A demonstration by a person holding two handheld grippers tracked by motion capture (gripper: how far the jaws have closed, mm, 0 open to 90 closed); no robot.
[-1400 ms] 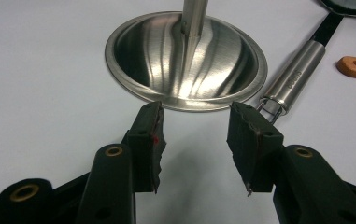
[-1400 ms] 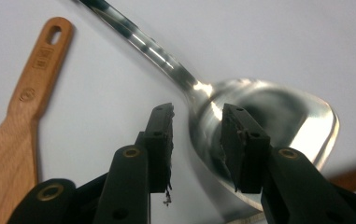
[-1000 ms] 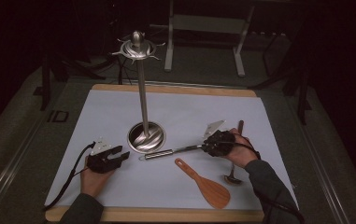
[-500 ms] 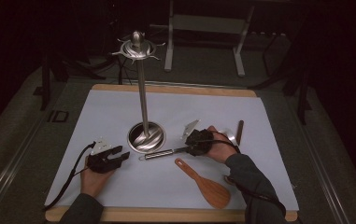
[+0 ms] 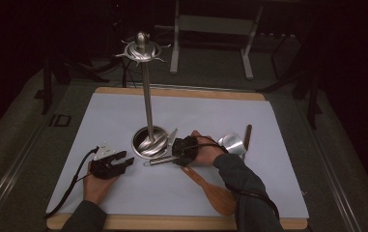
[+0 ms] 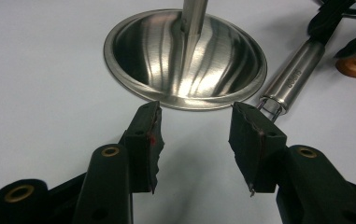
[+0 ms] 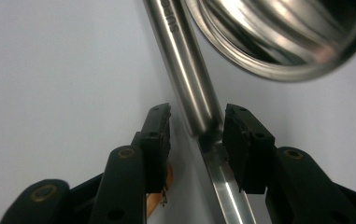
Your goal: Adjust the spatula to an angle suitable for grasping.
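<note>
- Your right gripper point(image 7: 192, 128) has its fingers point(image 7: 159, 135) parted around the steel utensil handle point(image 7: 185, 60), not yet clamped; the handle lies on the surface just beside the stand base point(image 5: 150, 141).
- Close squarely on the handle and lift straight up before swinging.
- Your left gripper point(image 6: 194, 130) is wide open and holds nothing.
- Mind the base rim and the wooden spatula point(image 5: 215, 191); the surface is open left of the base.

We see open white paper point(image 5: 123, 121) across the left and far part of the board. At the centre, a tall steel stand on a round domed base point(image 5: 150, 140) blocks the way. Right of it, a steel-handled utensil point(image 5: 158, 160), a brown wooden spatula point(image 5: 214, 191) and a shiny ladle point(image 5: 233, 143) crowd the near-right area.
</note>
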